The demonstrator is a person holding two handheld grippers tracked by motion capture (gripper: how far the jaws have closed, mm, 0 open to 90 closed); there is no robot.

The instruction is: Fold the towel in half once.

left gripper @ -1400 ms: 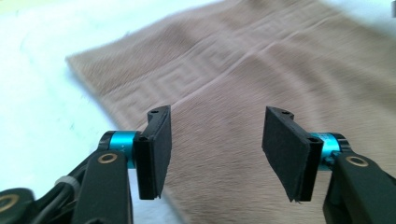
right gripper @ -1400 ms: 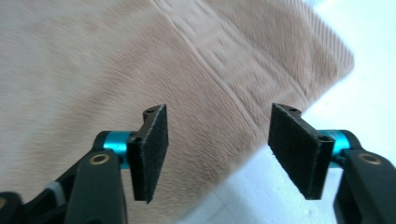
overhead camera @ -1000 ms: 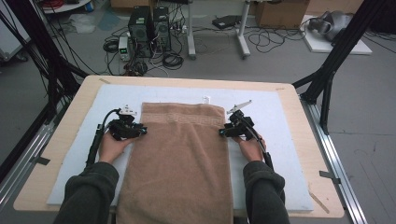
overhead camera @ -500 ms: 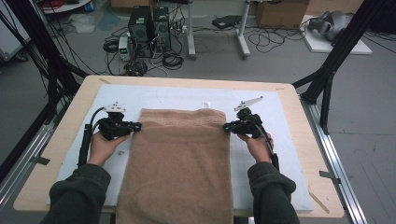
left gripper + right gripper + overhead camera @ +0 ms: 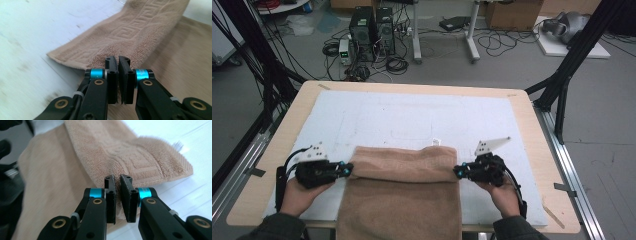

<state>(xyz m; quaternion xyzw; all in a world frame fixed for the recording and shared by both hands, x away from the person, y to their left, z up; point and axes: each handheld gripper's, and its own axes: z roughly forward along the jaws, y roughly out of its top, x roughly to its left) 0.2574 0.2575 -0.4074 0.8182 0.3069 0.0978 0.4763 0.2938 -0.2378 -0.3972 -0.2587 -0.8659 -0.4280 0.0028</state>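
Observation:
A brown towel [image 5: 402, 200] lies on the white mat [image 5: 412, 115] and hangs over the table's near edge. Its far end is lifted and doubled back toward the person. My left gripper [image 5: 346, 171] is shut on the towel's left corner, and in the left gripper view the jaws [image 5: 118, 60] pinch the patterned border of the towel [image 5: 140, 30]. My right gripper [image 5: 457, 171] is shut on the right corner. Its jaws [image 5: 118, 178] have just been closing, with the hem of the towel [image 5: 130, 157] between them.
The mat covers a wooden table [image 5: 532, 125]. A small white tag [image 5: 436, 142] lies on the mat just beyond the fold. Black frame legs [image 5: 562, 85] stand at the table's right corner. Computer cases and cables [image 5: 372, 30] sit on the floor beyond.
Both grippers have come back toward the person and risen a little, pulling the towel's far edge with them. That end now folds over the rest of the towel.

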